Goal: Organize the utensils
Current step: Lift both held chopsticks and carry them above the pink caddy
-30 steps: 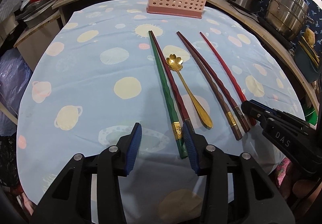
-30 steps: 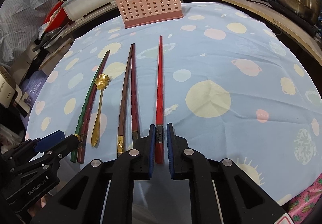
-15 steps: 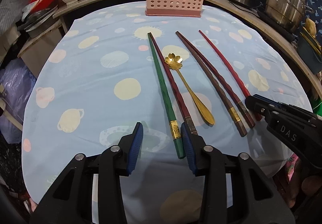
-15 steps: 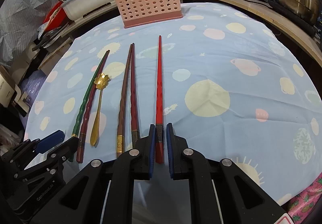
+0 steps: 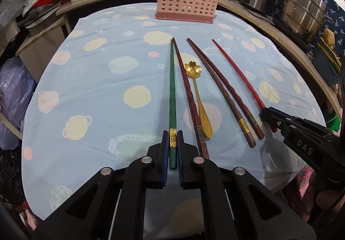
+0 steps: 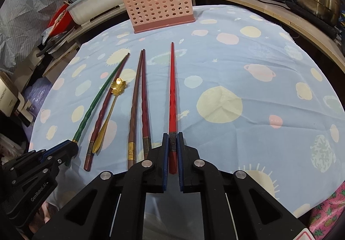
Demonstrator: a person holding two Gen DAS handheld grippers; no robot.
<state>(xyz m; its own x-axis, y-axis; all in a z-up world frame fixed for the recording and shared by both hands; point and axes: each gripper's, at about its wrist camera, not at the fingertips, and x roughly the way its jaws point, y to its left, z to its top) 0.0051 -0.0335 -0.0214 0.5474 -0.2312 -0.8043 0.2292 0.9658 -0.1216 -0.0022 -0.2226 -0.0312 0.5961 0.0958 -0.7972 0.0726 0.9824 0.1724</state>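
Grippers were both clamped on chopsticks at the near edge of the table (image 5: 90, 80). Left gripper (image 5: 173, 147) had its blue pads pressed onto the green chopstick (image 5: 172, 93) at the gold band near its butt end; stick lay flat on the blue spotted cloth (image 6: 248, 93), tip pointing at the far edge. Right gripper (image 6: 173, 149) pinched the bright red chopstick (image 6: 172, 97) the same way, at the dark band near its butt.

Between the two held sticks, all flat on the cloth: dark red chopstick (image 5: 189, 99) just beside the green one, tips touching; gold flower-bowl spoon (image 5: 197, 93) beside that, handle toward the near edge; then a brown chopstick (image 5: 220, 91) and a maroon chopstick (image 5: 232, 91) lying side by side.

Pink perforated utensil basket (image 5: 186, 0) stood upright at the far edge of the table, well apart from the row.
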